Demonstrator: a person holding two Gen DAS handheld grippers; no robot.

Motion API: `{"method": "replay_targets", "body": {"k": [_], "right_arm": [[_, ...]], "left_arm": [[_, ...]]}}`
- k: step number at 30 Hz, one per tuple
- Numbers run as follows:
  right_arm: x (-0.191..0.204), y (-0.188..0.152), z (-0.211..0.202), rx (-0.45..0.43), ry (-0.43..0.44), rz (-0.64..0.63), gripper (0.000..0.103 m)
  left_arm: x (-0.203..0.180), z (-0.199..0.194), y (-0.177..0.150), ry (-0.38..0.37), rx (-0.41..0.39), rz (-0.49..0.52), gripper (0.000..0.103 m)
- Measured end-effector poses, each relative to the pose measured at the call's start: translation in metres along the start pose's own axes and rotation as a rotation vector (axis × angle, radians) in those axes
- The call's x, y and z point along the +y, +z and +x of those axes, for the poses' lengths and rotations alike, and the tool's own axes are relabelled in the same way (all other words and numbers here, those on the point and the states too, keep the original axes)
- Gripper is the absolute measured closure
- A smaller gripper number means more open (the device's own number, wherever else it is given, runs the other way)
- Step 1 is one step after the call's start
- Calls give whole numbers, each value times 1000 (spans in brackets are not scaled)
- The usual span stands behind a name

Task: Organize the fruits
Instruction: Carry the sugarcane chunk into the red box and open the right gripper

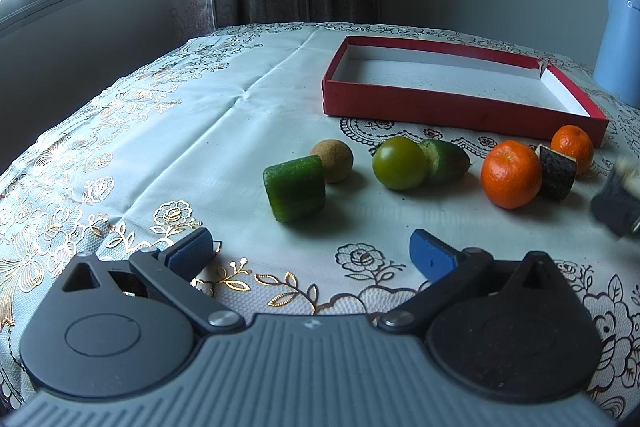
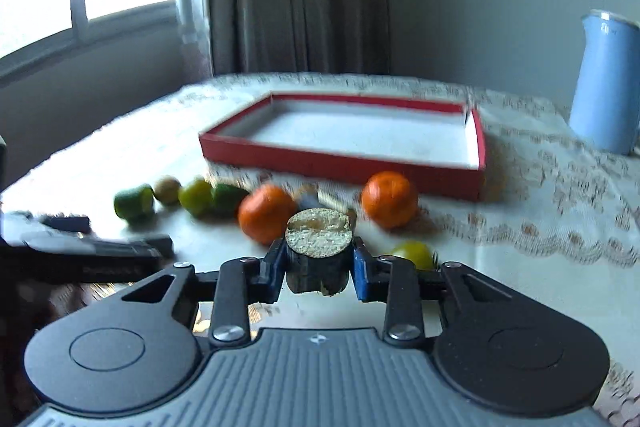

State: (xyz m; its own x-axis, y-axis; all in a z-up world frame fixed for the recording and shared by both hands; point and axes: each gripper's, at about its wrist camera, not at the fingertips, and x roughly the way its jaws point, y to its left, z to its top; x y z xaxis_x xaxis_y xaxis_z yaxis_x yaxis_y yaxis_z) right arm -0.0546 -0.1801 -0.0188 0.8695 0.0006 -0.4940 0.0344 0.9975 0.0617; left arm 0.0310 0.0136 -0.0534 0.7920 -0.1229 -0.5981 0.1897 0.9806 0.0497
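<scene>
Right wrist view: right claw [image 2: 319, 269] grips a dark-skinned cylindrical chunk [image 2: 318, 267], pale grainy top.

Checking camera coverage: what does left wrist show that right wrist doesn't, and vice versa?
Left wrist only: the left gripper, open over bare cloth.

Right wrist only: the right gripper shut on a dark chunk, and a yellow fruit just right of it.

Both: red box, with nothing in it, two oranges, green fruits, blue kettle.
</scene>
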Motion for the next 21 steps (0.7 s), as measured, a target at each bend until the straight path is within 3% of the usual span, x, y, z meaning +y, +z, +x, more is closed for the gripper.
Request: {"method": "replay_targets", "body": {"k": [5,9,15,21], "right_arm": [[-13,45,-8,-87,-26,-27,71],[-35,86,12,-113,-70,-16,71],[-74,120,88,18,-87,81,71],[-90,114,147,127,-172,106,71]], "left_arm": [[0,0,0,0,0,0,0],[0,0,0,0,0,0,0],[0,0,0,0,0,0,0],[-1,0,0,-2,0,1,0]]}}
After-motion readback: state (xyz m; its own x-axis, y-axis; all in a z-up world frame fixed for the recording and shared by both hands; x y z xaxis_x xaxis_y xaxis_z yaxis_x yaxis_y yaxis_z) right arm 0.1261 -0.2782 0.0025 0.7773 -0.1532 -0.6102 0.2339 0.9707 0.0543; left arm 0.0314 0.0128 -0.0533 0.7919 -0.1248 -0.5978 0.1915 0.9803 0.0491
